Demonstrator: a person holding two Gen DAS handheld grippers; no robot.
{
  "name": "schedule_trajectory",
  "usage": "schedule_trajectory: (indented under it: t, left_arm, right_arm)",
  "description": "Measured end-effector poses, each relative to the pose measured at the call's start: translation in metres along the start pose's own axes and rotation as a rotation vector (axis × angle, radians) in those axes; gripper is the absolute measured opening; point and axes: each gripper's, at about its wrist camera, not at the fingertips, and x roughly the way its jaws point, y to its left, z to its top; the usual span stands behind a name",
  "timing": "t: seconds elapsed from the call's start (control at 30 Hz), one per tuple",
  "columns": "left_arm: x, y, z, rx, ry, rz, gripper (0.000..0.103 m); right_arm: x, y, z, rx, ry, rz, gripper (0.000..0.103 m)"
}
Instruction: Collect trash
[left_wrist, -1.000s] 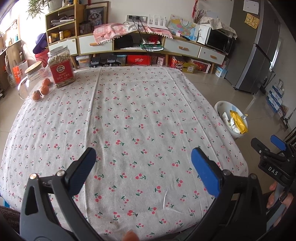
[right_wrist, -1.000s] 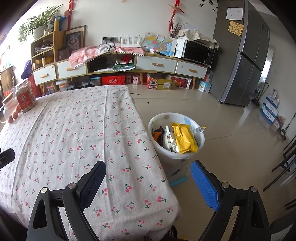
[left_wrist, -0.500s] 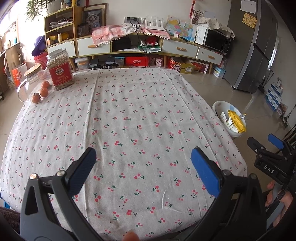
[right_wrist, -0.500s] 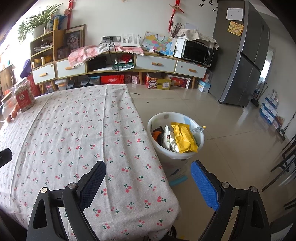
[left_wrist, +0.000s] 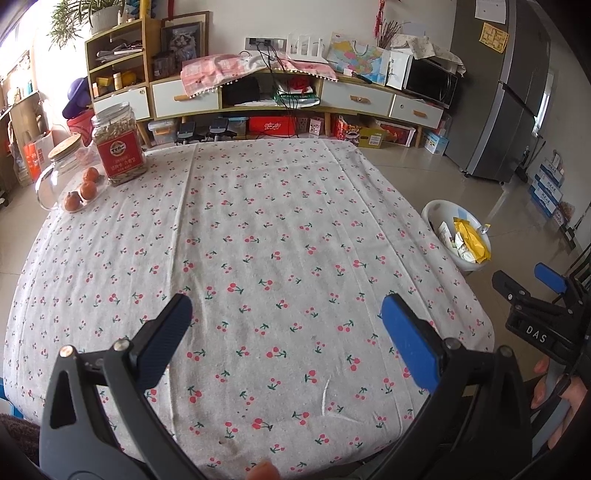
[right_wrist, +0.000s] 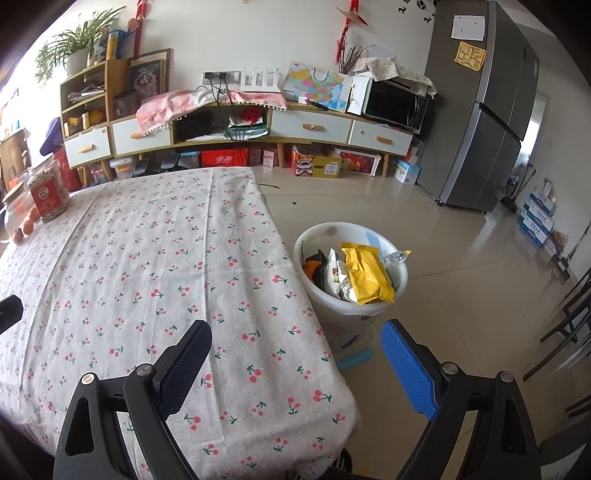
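Observation:
A white trash bin (right_wrist: 400, 275) stands on the floor beside the table's right edge, holding a yellow wrapper (right_wrist: 365, 277) and other packets; it also shows in the left wrist view (left_wrist: 432, 210). My left gripper (left_wrist: 286, 339) is open and empty above the near part of the cherry-print tablecloth (left_wrist: 258, 240). My right gripper (right_wrist: 295, 362) is open and empty over the table's near right corner, short of the bin; it also shows at the right edge of the left wrist view (left_wrist: 526, 280). No loose trash shows on the cloth.
A red-labelled jar (left_wrist: 118, 146), a glass jar with a wooden lid (left_wrist: 61, 166) and small orange fruits (left_wrist: 88, 189) sit at the table's far left. A low cabinet (right_wrist: 258, 122) lines the back wall. A grey fridge (right_wrist: 487, 110) stands at the right. Tiled floor surrounds the bin.
Both grippers have drawn back slightly from the table, so the view widens. Both stay open and empty.

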Motion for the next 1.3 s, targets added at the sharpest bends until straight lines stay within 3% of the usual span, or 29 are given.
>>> schedule_trajectory:
  t: [0.87,1.3]
  left_arm:
    - [-0.005,-0.013,0.0,0.037,-0.035,0.02,0.102]
    - [-0.003,-0.007,0.001,-0.009,-0.026,0.015,0.102]
  right_arm:
    - [-0.002,-0.002,0.002,0.001,-0.001,0.007,0.094]
    - [-0.001,-0.003,0.003,-0.002,0.0,0.015,0.094]
